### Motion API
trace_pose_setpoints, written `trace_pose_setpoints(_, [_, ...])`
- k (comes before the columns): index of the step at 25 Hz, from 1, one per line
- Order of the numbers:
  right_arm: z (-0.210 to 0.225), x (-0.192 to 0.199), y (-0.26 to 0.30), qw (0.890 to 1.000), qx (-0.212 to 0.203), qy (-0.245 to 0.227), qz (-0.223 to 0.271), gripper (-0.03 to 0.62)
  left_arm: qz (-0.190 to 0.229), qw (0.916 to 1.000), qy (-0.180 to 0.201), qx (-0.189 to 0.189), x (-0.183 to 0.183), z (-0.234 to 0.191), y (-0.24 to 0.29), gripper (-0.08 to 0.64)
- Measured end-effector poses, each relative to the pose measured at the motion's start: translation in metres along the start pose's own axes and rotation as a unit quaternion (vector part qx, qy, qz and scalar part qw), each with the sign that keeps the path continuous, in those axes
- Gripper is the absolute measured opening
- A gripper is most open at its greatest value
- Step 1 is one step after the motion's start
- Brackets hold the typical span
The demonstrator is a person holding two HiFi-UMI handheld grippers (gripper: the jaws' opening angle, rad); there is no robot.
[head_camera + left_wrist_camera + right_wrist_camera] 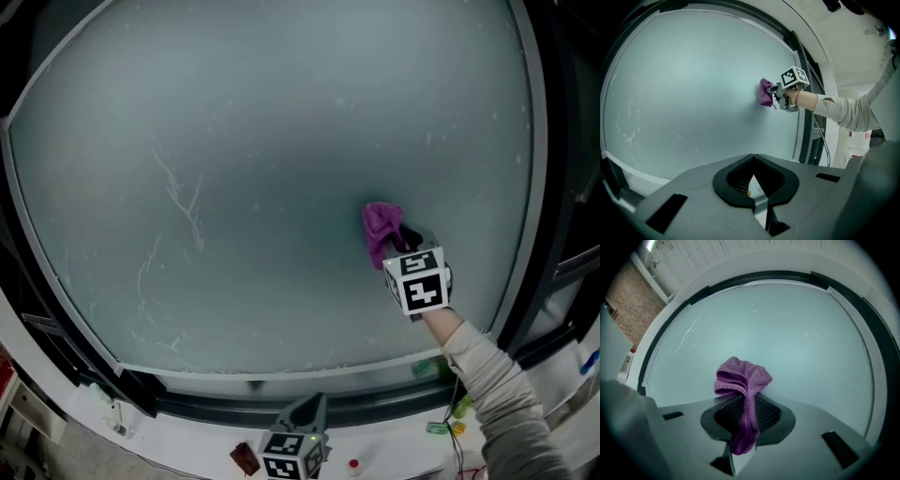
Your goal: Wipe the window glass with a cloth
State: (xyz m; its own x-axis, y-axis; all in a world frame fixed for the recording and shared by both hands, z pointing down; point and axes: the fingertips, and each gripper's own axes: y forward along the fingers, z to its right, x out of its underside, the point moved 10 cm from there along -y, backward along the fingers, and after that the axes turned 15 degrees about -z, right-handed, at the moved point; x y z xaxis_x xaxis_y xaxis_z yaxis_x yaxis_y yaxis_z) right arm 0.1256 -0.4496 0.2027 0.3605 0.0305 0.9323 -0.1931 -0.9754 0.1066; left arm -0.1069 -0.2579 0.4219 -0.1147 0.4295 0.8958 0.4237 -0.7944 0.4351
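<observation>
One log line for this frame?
task: wipe glass | right gripper: shut on cloth, cloth against glass | left gripper: shut, empty, off glass

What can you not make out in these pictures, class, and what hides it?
Whether the cloth presses the glass: head view, its own folds hide the contact.
The small things on the sill: head view, too small to name.
Anything beyond the glass: every view, clouded pane.

Bunched purple cloth point(382, 228) presses against streaky, frosted window glass point(234, 169).
</observation>
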Motion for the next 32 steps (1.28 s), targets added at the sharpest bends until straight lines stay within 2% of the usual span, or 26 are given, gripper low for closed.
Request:
trace_pose_setpoints(10, [0.081, 0.032, -0.018, 0.996, 0.083, 0.018, -0.025, 0.057, -0.002, 0.9989, 0.018, 0.043, -0.015, 0.023, 0.025, 0.005])
trace_pose_setpoints(17, [0.125, 0.056, -0.024, 0.991, 0.126, 0.032, -0.043, 0.057, -0.002, 0.9988, 0.018, 0.045, -0.018, 0.024, 0.033, 0.005])
trace_pose_setpoints(26, [0.163, 0.079, -0.03, 0.981, 0.173, 0.046, -0.068, 0.057, -0.004, 0.999, 0.013, 0.043, -0.016, 0.02, 0.042, 0.005])
trace_pose_setpoints(32, [0.171, 0.087, -0.03, 0.978, 0.184, 0.051, -0.078, 0.057, -0.004, 0.9986, 0.012, 0.051, -0.018, 0.024, 0.044, 0.005])
